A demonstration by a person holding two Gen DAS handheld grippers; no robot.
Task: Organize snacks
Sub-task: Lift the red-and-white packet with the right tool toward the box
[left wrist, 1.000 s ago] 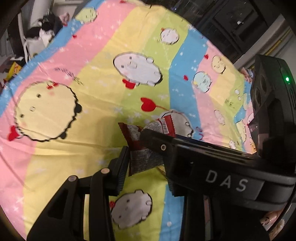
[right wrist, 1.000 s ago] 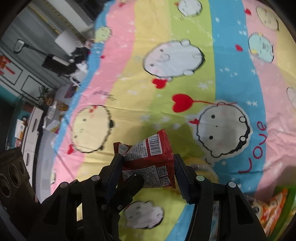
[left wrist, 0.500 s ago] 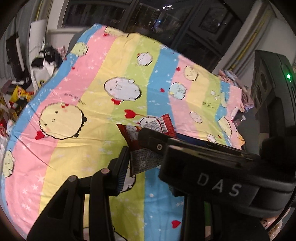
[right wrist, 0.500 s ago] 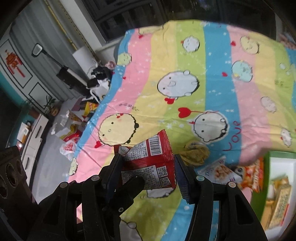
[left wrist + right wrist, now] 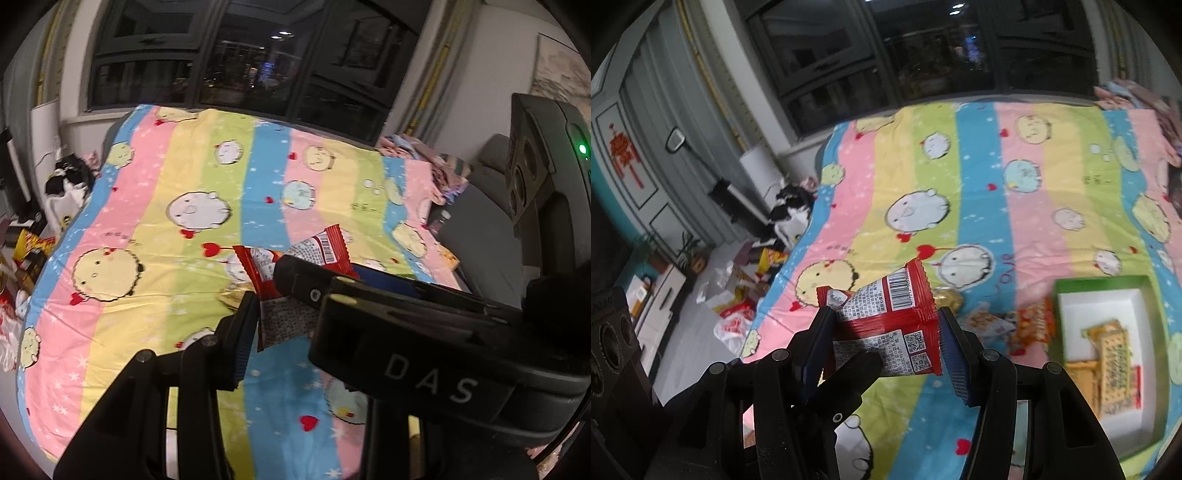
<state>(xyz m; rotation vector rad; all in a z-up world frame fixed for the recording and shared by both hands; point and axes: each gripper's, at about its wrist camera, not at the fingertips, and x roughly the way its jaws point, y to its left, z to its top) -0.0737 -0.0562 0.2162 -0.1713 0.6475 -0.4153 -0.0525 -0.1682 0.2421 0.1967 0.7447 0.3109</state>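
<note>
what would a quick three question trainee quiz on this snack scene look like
1. True or false: the red snack packet lies flat on the striped bedsheet.
2. Which gripper's fingers bracket the packet on both sides? A) left gripper B) right gripper
3. Fill in: the green-rimmed tray already holds yellow ____ packs.

Key:
1. False; it is held up above the sheet between the grippers.
2. B; in the right wrist view the two pads sit at the packet's left and right edges. The left gripper's grip is partly hidden.
3. Biscuit, or cracker; the print is too blurred to read.
</note>
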